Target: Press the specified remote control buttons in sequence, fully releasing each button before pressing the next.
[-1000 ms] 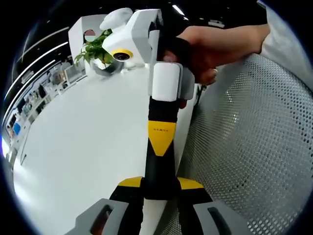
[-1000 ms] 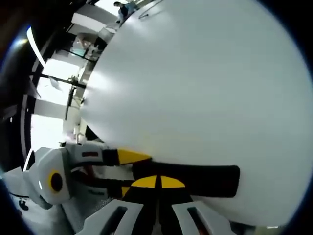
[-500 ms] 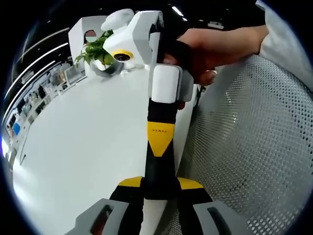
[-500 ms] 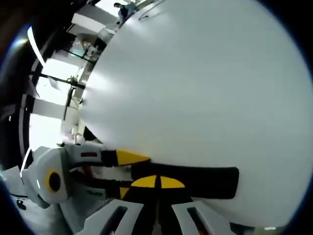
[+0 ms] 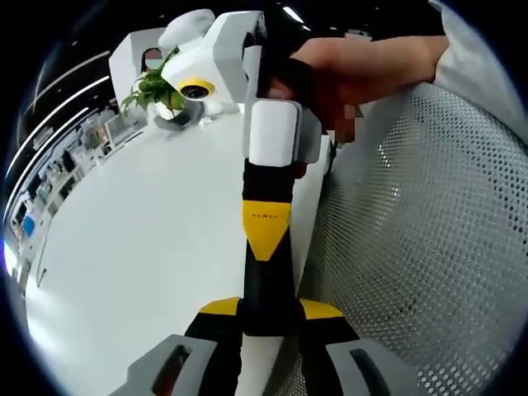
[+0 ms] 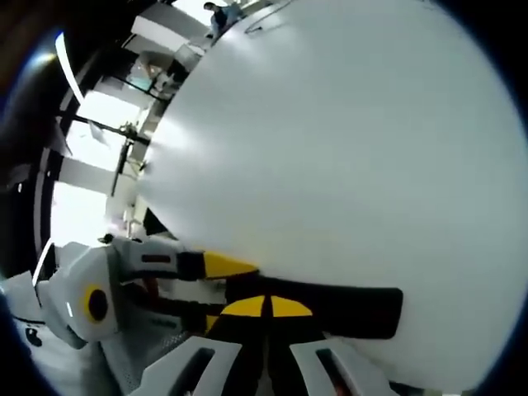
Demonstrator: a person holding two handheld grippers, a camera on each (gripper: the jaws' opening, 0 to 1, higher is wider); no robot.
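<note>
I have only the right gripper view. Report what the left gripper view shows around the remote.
Observer: The right gripper points down along the black remote, with its yellow tip over the remote's face.
Operator: Go on. Tell me what is beside it.
Observer: A white perforated mesh surface runs along the edge of the white table.
Operator: Now the far end.
Observer: A green potted plant stands at the table's far end.
</note>
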